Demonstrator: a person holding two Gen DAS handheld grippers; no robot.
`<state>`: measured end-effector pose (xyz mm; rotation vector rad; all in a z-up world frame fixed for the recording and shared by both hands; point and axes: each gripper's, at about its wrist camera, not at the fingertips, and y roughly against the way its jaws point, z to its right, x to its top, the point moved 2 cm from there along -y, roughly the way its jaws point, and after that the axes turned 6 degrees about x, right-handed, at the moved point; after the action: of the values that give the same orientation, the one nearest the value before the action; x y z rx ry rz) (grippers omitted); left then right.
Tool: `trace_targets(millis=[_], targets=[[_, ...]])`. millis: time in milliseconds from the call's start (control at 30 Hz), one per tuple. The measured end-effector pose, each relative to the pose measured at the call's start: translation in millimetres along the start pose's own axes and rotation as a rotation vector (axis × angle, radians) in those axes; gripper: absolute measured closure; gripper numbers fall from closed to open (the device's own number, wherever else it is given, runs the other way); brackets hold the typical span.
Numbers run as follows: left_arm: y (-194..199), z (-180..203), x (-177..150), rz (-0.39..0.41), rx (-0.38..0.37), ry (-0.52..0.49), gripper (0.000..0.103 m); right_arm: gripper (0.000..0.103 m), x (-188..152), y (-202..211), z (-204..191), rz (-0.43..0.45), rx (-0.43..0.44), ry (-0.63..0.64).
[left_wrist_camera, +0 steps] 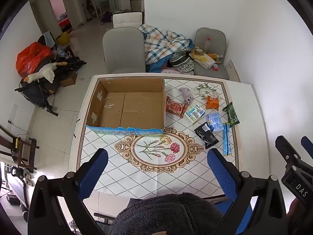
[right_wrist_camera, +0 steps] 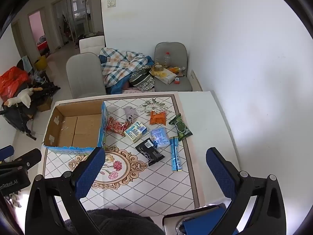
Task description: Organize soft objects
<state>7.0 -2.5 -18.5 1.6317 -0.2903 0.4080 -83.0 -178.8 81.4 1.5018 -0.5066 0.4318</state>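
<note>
Both claws, left gripper (left_wrist_camera: pixel 157 161) and right gripper (right_wrist_camera: pixel 155 160), are spread wide, holding nothing. The shiny black plastic snack packet (right_wrist_camera: pixel 150 152) looks light, crinkly and slippery; pinch its middle.

An open cardboard box (left_wrist_camera: pixel 125 105) sits far left on my tabletop (left_wrist_camera: pixel 176 176), empty. Right of it lie soft packets: red (left_wrist_camera: pixel 174 107), orange (left_wrist_camera: pixel 212 102), green (left_wrist_camera: pixel 231 114), black (left_wrist_camera: pixel 206 135), pale blue (left_wrist_camera: pixel 215 121), a blue stick (left_wrist_camera: pixel 227 142), and a grey cloth (left_wrist_camera: pixel 185 94).

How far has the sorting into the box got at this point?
Nothing looks done: the cardboard box is empty. Nothing is in hand; left gripper and right gripper hover with jaws open. Left: every packet, from the red packet to the blue stick pack, lies on the table.
</note>
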Motion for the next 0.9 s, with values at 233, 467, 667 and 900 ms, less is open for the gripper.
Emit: trace_targets(millis=[233, 467, 667, 900], targets=[[-3, -6, 1, -0.013, 0.006, 0.003, 0.000, 0.000, -1, -3, -2, 0.008, -0.005, 0.002], [-5, -2, 2, -0.006, 0.011, -0.011, 0.000, 0.000, -2, -1, -6, 0.009, 0.009, 0.006], [-3, -2, 2, 0.000, 0.021, -0.017, 0.000, 0.000, 4, 6, -5, 0.017, 0.008, 0.011], [4, -5, 1, 0.017, 0.021, -0.014, 0.000, 0.000, 6, 8, -8, 0.022, 0.004, 0.026]])
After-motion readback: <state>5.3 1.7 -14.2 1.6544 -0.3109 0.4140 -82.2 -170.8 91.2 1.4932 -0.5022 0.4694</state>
